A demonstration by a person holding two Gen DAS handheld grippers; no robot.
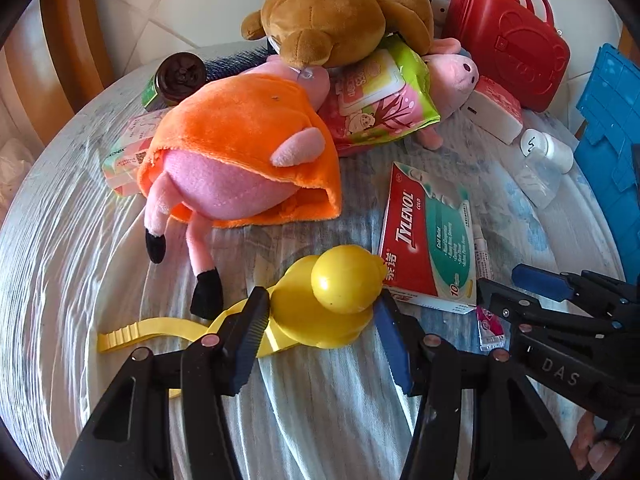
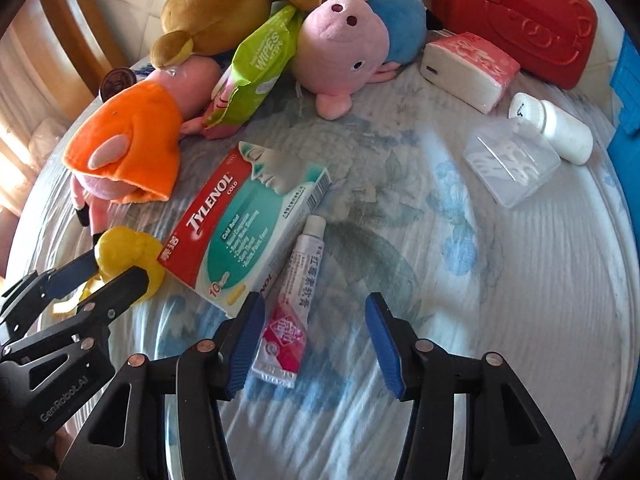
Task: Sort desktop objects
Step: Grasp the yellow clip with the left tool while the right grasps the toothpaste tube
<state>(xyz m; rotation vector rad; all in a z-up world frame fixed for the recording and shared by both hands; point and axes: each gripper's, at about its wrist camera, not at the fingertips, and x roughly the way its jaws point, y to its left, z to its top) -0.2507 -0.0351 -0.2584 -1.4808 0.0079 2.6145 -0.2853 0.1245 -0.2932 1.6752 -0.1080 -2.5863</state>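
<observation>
Left gripper (image 1: 322, 330) is sitting with fingers (image 1: 250, 332) spread wide around the yellow duck toy (image 1: 340, 284), one pad at each side, looking just short of contact; I can't tell if either is touching. Right gripper (image 2: 316, 342) is also spread wide and holding nothing, hovering over the ointment tube (image 2: 288, 312), whose crimped end is lying next to the left-hand finger (image 2: 244, 344), off-centre in the gap. The duck is sitting on the table (image 1: 64, 248) near the front edge, with a yellow strap-like handle (image 1: 132, 334) trailing out under the left finger. Just beside the duck, the Tylenol box (image 1: 428, 236) is lying flat, one corner close to the right-hand pad. Further out: orange-dressed pig plush (image 1: 240, 152), brown bear plush (image 1: 332, 20), wipes pack (image 1: 384, 92), second pig plush (image 2: 344, 44), tissue pack (image 2: 468, 68), white bottle (image 2: 560, 124), clear plastic box (image 2: 508, 164), red case (image 1: 508, 40). Risks, as judgement: the duck is rounded and smooth, so closing could be squeezing it out forward; the pad could be catching the box corner and dragging it; the trailing handle could be snagging on lift. The two grippers are close together, so bumping is possible.
</observation>
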